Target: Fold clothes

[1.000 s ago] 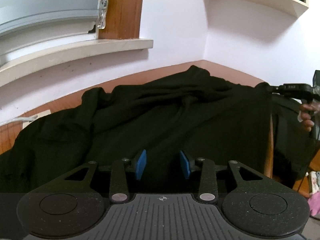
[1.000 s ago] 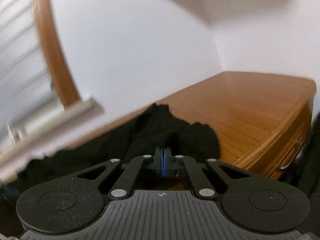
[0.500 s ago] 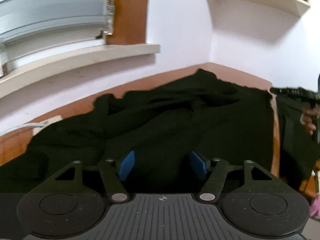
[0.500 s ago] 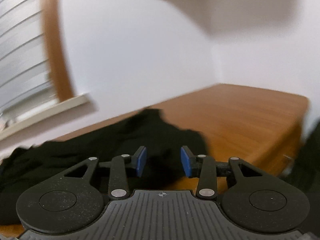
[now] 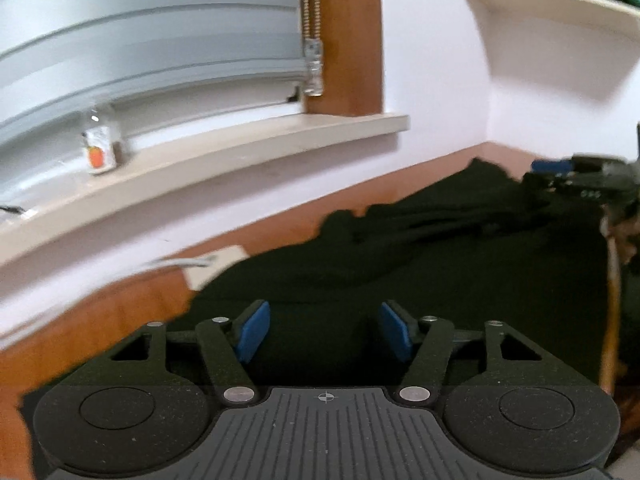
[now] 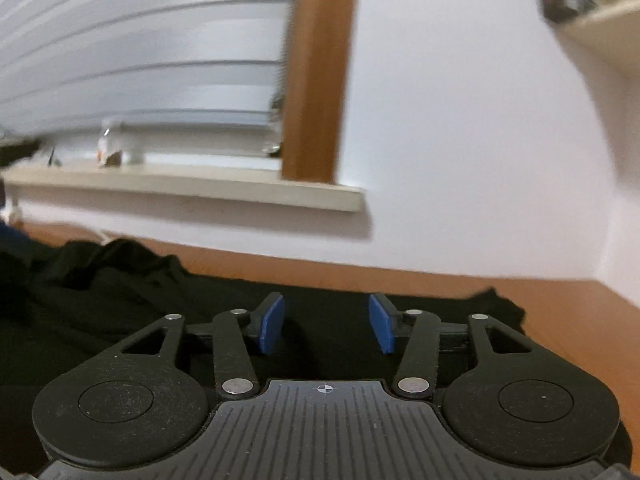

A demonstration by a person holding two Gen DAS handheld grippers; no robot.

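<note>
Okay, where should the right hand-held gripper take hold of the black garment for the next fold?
Probably its far right corner. The black garment lies flat on the wooden surface there, its edge exposed. Bring the open right hand-held gripper in low from the bare wood side and pinch the edge.

Open air above the black garment (image 6: 120, 292); window sill (image 5: 240, 152) and wall behind.

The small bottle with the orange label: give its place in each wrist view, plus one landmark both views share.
Left wrist view: the small bottle stands on the window sill, upper left, in front of the blinds.
Right wrist view: the same bottle is blurred, at far left on the sill.
Shared landmark: the brown wooden window frame post rising from the sill.
</note>
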